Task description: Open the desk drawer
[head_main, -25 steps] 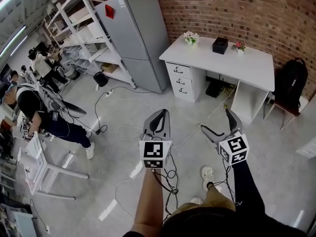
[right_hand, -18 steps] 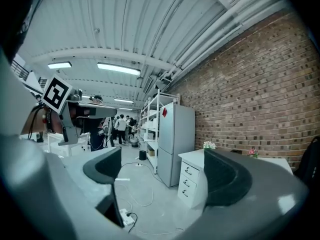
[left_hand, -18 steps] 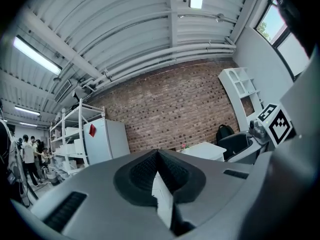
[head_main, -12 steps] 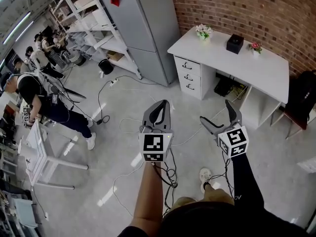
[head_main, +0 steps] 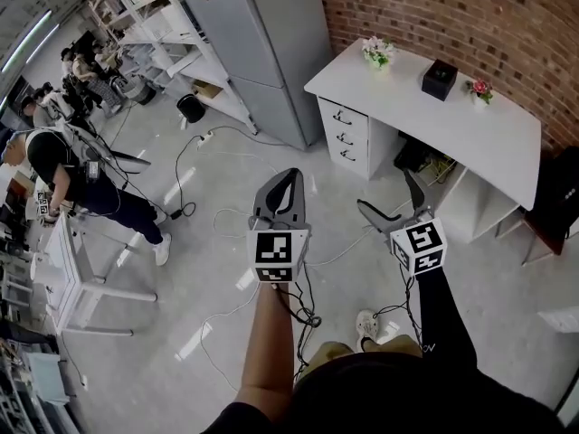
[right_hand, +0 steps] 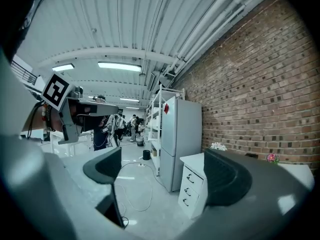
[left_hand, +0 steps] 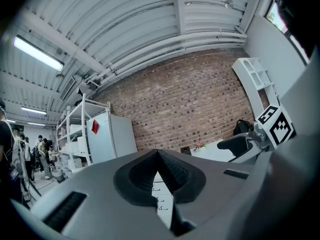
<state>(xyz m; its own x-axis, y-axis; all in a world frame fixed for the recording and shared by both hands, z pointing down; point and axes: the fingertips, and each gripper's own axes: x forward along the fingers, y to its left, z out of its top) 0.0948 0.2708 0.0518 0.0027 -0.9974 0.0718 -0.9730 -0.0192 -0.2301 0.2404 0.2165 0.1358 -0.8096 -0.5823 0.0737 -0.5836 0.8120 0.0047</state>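
The white desk stands against the brick wall, well apart from the person, with its stack of three drawers under the tabletop's left end, beside the fridge. All three look closed. The step in hand is the approach: close in squarely on the drawer fronts and aim for the top handle. The right gripper suits it, jaws spread wide with nothing between; bring them around the handle, close, then pull straight outward. The left gripper has its jaws pressed together, empty
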